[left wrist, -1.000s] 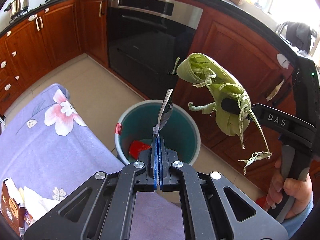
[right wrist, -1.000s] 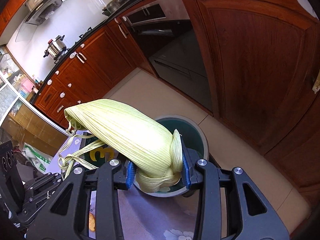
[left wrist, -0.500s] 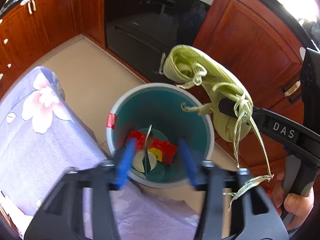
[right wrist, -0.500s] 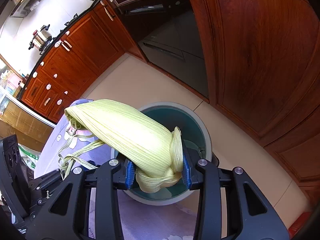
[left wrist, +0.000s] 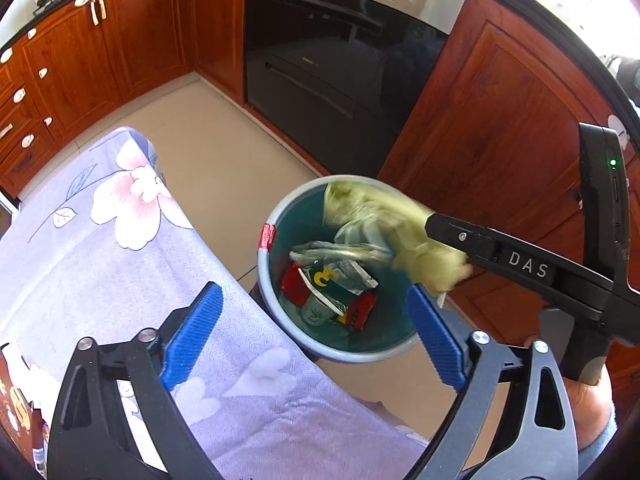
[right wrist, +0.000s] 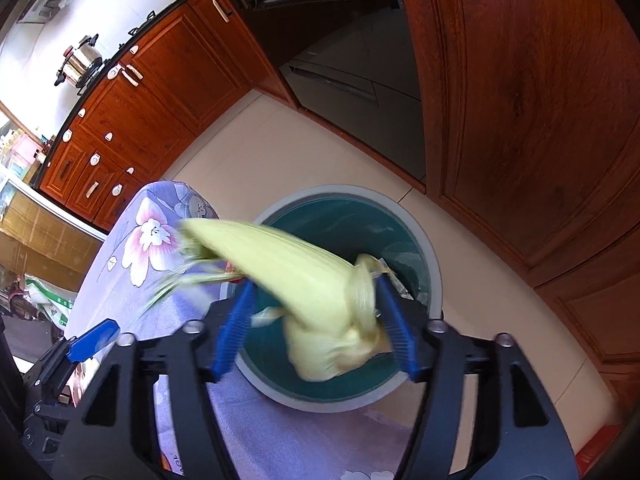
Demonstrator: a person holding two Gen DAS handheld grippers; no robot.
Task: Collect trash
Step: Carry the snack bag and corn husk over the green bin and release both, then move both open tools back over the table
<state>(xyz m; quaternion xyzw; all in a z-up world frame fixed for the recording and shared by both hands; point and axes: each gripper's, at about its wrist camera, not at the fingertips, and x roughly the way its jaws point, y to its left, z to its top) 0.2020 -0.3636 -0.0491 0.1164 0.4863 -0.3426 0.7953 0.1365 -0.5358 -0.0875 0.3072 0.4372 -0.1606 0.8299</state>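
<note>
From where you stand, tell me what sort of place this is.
A home kitchen, most likely: a built-in oven set into red-brown wooden cabinets, and a metal pot on a hob. A bin stands on the tiled floor.

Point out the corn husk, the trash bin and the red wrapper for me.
corn husk (right wrist: 304, 276): right wrist view, on its ribbed outer side.
trash bin (left wrist: 280, 322): left wrist view, on its grey rim.
red wrapper (left wrist: 293, 286): left wrist view, on its left part.

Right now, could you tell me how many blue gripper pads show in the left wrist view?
2: one blue pad over the floral tablecloth at lower left, the other by the trash bin rim at lower right. The right gripper's pads may be hidden behind the corn husk.
</note>
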